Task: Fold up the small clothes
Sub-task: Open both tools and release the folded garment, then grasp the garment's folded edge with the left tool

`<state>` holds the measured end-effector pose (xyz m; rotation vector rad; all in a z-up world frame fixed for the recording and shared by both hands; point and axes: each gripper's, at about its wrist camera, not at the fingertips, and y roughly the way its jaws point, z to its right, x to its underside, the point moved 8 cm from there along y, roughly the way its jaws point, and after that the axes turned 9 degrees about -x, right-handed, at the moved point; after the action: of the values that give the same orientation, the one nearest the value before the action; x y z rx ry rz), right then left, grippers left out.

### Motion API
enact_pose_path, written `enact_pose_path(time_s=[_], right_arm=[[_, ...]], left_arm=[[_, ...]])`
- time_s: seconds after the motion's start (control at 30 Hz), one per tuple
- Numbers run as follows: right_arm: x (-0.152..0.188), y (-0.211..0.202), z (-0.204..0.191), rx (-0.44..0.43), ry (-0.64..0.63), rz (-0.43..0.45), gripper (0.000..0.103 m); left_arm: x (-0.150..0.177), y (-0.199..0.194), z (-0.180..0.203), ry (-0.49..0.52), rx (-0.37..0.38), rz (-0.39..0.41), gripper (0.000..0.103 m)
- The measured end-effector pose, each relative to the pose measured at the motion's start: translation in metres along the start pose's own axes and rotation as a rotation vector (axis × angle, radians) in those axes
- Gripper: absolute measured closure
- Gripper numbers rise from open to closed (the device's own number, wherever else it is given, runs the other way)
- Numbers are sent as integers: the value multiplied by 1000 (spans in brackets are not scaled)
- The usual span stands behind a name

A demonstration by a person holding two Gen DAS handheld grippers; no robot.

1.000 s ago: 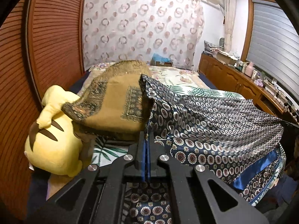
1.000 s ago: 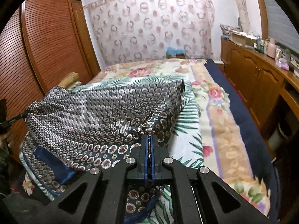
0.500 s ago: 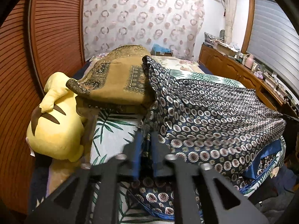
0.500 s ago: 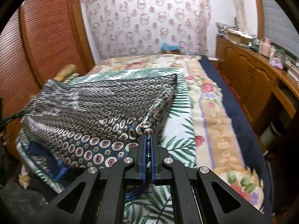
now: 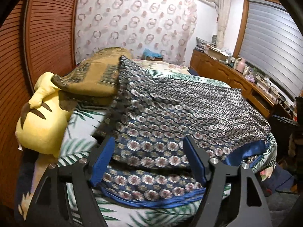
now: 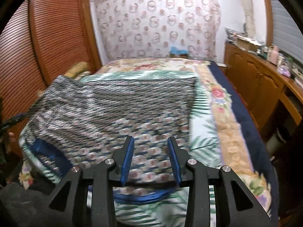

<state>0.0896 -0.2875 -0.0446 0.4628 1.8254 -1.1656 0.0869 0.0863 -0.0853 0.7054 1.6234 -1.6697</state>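
Observation:
A dark blue garment with a ring pattern (image 5: 180, 117) lies spread on the bed, folded over itself, with a plain blue lining edge (image 5: 246, 149) showing at its right. It also shows in the right wrist view (image 6: 113, 113), blurred. My left gripper (image 5: 148, 141) is open and empty, with its jaws wide apart just above the garment's near edge. My right gripper (image 6: 150, 141) is open and empty over the near right corner of the garment. The garment's far left corner rests against a brown folded cloth (image 5: 94, 77).
A yellow plush toy (image 5: 39, 121) lies at the bed's left side, under the brown cloth. The floral and leaf bedspread (image 6: 217, 117) covers the bed. A wooden slatted wardrobe (image 5: 37, 37) stands left. A wooden cabinet (image 6: 255, 83) with clutter runs along the right.
Both grippers have opened and let go of the garment, which has dropped flat onto the bed. Both grippers have drawn back a little toward the near edge.

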Motion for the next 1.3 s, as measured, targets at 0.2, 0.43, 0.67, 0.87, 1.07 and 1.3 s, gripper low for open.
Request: enact_pose_path(time_s=[0.2, 0.43, 0.67, 0.87, 1.07, 1.3], right_arm=[[31, 5, -31, -93, 8, -34, 65], [45, 31, -57, -153, 1, -78, 65], [25, 70, -65, -130, -79, -69, 65], [24, 97, -60, -117, -82, -91, 65], [23, 120, -60, -100, -78, -116, 65], [30, 123, -62, -81, -131, -94, 64]], left_arm=[[18, 0, 35, 8, 35, -9, 28], [26, 11, 73, 59, 87, -34, 28], [26, 37, 93, 136, 53, -67, 28], [44, 42, 96, 224, -2, -112, 28], [43, 35, 84, 180, 7, -117, 28], [25, 17, 45, 90, -43, -46, 28]])
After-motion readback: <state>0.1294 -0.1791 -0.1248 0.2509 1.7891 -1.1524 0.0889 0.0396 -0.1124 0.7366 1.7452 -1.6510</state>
